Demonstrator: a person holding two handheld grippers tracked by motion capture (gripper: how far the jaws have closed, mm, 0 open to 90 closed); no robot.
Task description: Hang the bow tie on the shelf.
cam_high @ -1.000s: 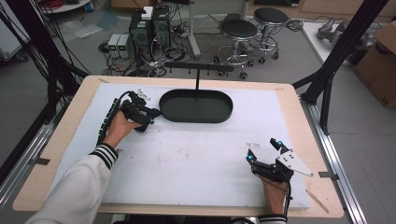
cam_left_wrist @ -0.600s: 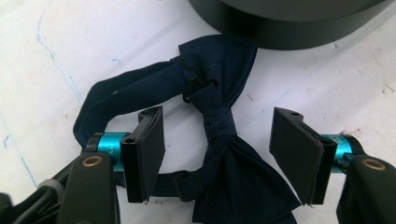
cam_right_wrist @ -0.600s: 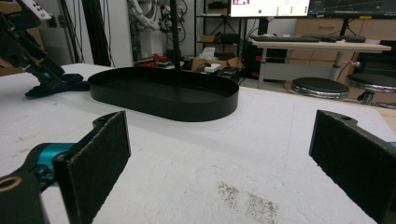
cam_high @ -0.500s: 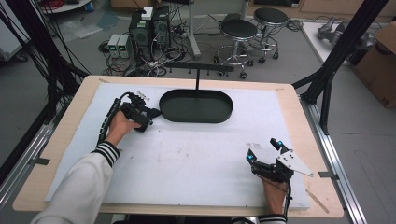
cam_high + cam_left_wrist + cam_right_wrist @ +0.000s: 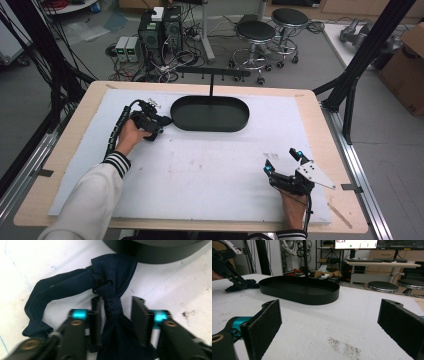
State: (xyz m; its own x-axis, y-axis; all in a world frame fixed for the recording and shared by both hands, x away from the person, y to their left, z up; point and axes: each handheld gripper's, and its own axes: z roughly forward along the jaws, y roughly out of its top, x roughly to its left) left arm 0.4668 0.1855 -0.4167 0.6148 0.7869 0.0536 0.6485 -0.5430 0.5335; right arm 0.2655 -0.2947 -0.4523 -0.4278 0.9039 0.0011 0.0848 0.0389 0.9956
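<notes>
I see a black oval tray (image 5: 210,114) on the white table mat (image 5: 200,175), and I see nothing inside the tray. A thin black pole (image 5: 211,86) stands up at the tray's far rim. My left gripper (image 5: 159,121) sits just beside the tray's left end. In the left gripper view I see what the high view hides: a dark blue cloth (image 5: 110,290) lies on the mat, and its far end touches the tray's wall. The cloth is tied in a knot near its middle. Its long part runs from between my jaws up toward the tray, and one loose tail bends off to the side, away from the tray. My left jaws have just been closing, with the cloth between them. One pad touches the cloth, but the other pad still has a gap, so they do not pinch it yet. My right gripper (image 5: 282,162) rests on the mat, well apart from the tray. Its jaws stand wide and hold nothing.
</notes>
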